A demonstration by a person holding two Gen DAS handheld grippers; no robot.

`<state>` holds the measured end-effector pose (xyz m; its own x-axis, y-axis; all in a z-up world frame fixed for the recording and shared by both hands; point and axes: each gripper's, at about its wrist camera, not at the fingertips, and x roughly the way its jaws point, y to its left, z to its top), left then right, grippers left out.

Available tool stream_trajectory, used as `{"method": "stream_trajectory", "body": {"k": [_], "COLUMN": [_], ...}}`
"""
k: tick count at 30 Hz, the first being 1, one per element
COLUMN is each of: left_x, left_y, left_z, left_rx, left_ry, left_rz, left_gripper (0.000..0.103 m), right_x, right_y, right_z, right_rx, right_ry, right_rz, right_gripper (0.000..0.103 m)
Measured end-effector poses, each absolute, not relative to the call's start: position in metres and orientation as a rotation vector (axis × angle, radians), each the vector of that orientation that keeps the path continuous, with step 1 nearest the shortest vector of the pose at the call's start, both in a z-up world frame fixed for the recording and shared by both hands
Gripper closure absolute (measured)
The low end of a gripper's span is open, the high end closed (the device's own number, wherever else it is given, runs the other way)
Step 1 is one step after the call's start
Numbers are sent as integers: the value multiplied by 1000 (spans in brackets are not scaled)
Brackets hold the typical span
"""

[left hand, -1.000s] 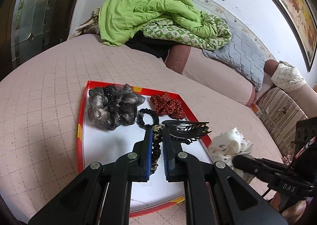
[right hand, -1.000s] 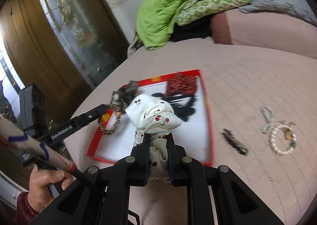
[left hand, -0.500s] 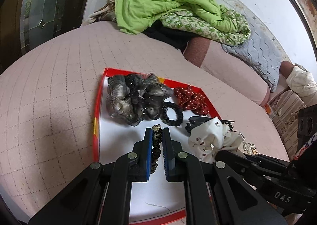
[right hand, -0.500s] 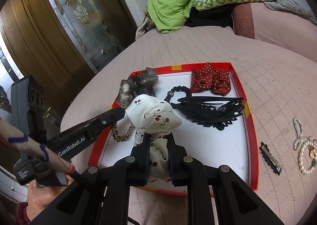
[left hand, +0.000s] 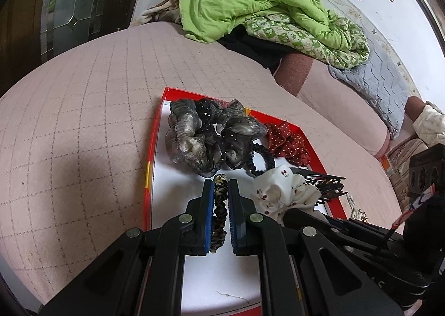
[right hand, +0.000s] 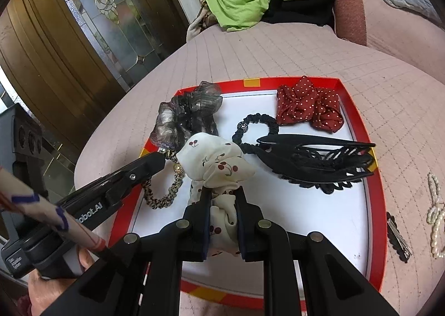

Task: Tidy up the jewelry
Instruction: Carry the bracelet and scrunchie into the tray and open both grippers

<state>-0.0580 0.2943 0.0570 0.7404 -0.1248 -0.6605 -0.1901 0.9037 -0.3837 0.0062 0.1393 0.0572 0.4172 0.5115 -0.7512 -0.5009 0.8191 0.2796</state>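
A red-rimmed white tray lies on the pink bed. My left gripper is shut on a leopard-print braided hair tie, low over the tray's left side. My right gripper is shut on a white cherry-print scrunchie, held over the tray's middle. In the tray lie a grey-black scrunchie, a black hair tie, a red dotted scrunchie and a black hair claw.
A pearl piece and a dark hair clip lie on the bed right of the tray. A green quilt and pillows are piled at the bed's far end. A glass-panelled wooden door stands left.
Both grippers moved forward and lower over the tray with their items. The white scrunchie went from beside the tray's right edge to over its middle, next to the hair tie.
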Motion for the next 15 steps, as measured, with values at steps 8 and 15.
{"method": "stream_trajectory", "body": {"k": [8, 15], "left_x": [-55, -52], "left_y": [295, 299], "left_z": [56, 56], "left_rx": [-456, -466], "left_ry": [745, 747], "left_rz": [42, 44], "left_gripper": [94, 94], "right_x": [17, 22], "right_y": [144, 147], "right_z": [47, 45], "right_rx": [30, 36], "right_ry": [974, 980], "right_rz": [625, 623], "right_gripper": [84, 83]}}
